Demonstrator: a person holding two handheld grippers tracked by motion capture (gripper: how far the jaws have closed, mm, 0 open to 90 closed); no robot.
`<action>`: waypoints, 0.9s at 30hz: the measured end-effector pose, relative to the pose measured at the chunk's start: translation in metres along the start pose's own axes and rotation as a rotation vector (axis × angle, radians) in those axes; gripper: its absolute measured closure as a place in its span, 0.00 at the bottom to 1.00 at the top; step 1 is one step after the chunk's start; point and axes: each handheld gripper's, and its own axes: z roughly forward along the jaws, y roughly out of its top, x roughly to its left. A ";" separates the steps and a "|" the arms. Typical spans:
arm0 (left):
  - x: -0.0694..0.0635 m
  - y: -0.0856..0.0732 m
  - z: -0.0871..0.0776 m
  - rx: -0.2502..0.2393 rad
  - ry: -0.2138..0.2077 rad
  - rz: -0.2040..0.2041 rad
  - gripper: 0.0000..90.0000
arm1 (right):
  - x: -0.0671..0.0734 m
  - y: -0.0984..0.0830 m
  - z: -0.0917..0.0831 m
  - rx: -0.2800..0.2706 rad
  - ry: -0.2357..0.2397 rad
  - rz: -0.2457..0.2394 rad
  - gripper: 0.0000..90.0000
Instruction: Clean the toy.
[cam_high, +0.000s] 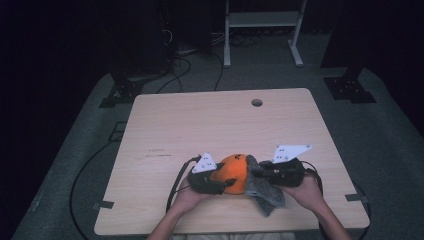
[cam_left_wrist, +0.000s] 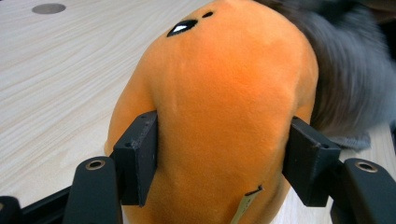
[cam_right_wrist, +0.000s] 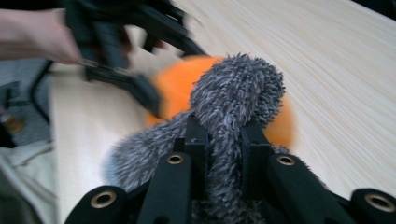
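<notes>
A round orange plush toy (cam_high: 234, 172) with small black markings lies near the table's front edge. My left gripper (cam_high: 220, 182) holds it from the left; in the left gripper view both pads press into the sides of the plush (cam_left_wrist: 224, 102), with the gripper (cam_left_wrist: 224, 158) around its lower half. A grey fuzzy cloth (cam_high: 265, 192) drapes against the toy's right side. My right gripper (cam_high: 260, 172) is shut on a fold of that cloth (cam_right_wrist: 238, 88), pinched between its jaws (cam_right_wrist: 224, 140), with the orange toy (cam_right_wrist: 175, 84) just behind.
The light wooden table (cam_high: 200, 120) has a round cable hole (cam_high: 256, 102) near its far edge. Cables trail off the left gripper toward the table's front left. Dark stands and a white frame stand on the floor beyond the table.
</notes>
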 end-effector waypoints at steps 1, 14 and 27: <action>-0.002 0.001 0.001 0.006 0.004 0.016 0.39 | 0.004 0.003 0.002 0.002 0.006 -0.018 0.85; -0.007 0.000 0.001 0.011 -0.011 0.049 0.40 | 0.005 0.032 0.016 0.018 -0.028 -0.062 0.85; -0.011 -0.004 0.003 0.008 -0.014 0.091 0.39 | -0.022 -0.002 -0.002 -0.065 0.027 0.116 0.85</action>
